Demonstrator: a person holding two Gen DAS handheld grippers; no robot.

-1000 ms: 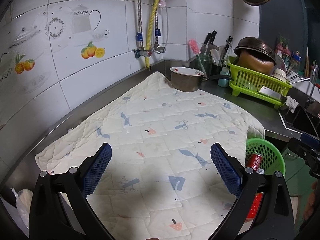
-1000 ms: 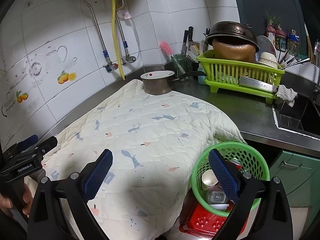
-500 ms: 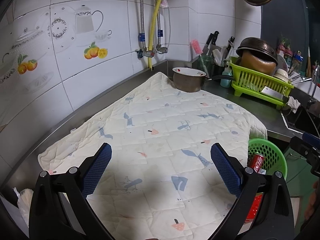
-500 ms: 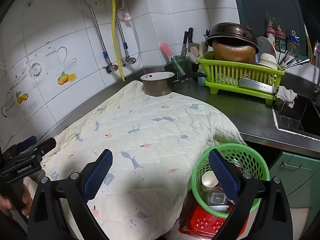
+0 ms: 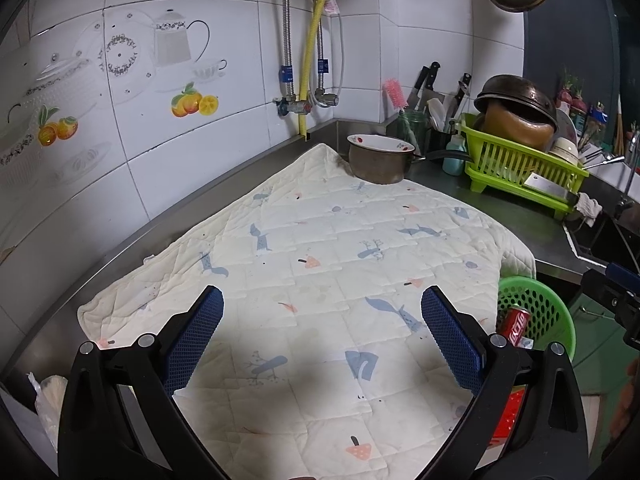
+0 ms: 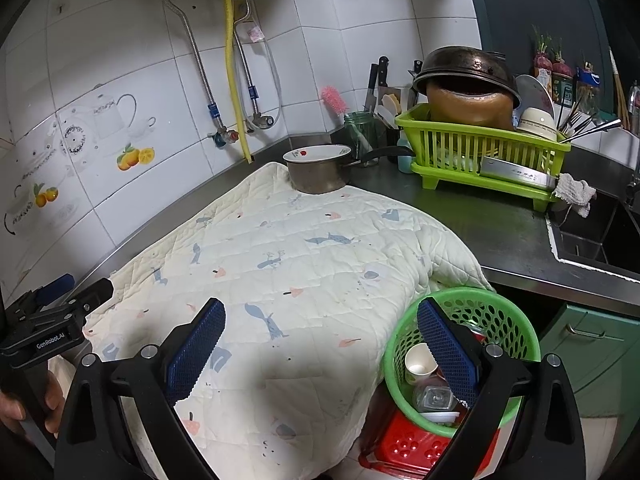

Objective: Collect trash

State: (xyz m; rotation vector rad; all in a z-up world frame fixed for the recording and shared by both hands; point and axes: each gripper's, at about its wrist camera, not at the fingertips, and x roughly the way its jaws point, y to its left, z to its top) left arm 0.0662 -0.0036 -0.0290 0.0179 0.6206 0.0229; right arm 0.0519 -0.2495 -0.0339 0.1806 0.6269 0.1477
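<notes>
Trash sits in the green basket just beyond my right gripper's right finger: a paper cup, a clear bottle, a red can. Both my right gripper and my left gripper hang wide open, holding nothing, above the quilted cloth. I see no trash on the cloth. The risk, I judge: the basket perches on a red stool, so a careless nudge tips it.

A steel counter carries a quilted mat, saucepan and dish rack.
</notes>
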